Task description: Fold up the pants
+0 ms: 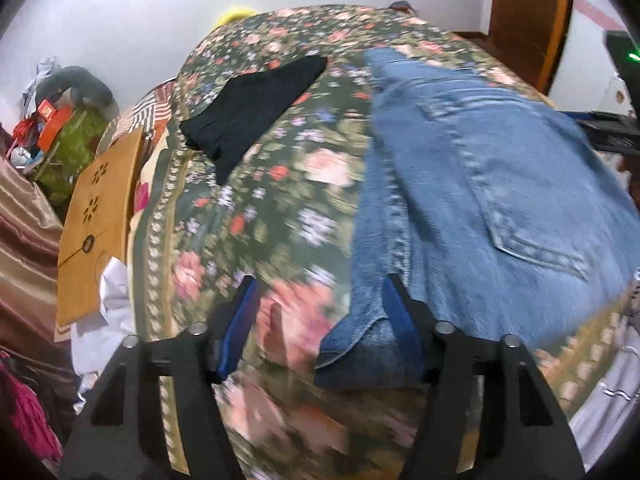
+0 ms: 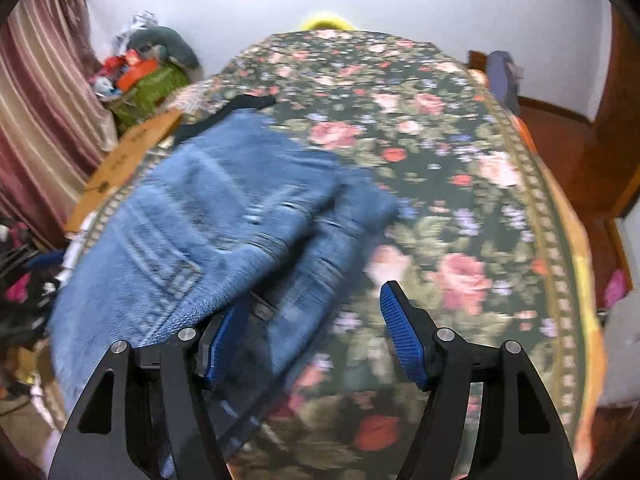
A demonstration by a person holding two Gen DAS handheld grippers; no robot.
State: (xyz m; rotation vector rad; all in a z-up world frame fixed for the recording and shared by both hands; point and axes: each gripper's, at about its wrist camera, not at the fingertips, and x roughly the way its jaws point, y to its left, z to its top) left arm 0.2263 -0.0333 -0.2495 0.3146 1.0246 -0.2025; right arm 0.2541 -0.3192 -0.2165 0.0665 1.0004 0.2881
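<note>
Blue denim pants [image 1: 472, 184] lie on the floral bedspread [image 1: 280, 184], blurred. My left gripper [image 1: 320, 312] and right gripper [image 2: 312, 320] both gape wide (waistband cut off).

The room light is soft and even, bright on the white wall [image 1: 132, 28], with no glare or hard shadows. Motion blur smears both views, worst across the floral bedspread [image 2: 460, 216] and the jeans [image 2: 224, 216]. Fisheye bulges everything; corners go black. Light source perhaps overhead.
</note>
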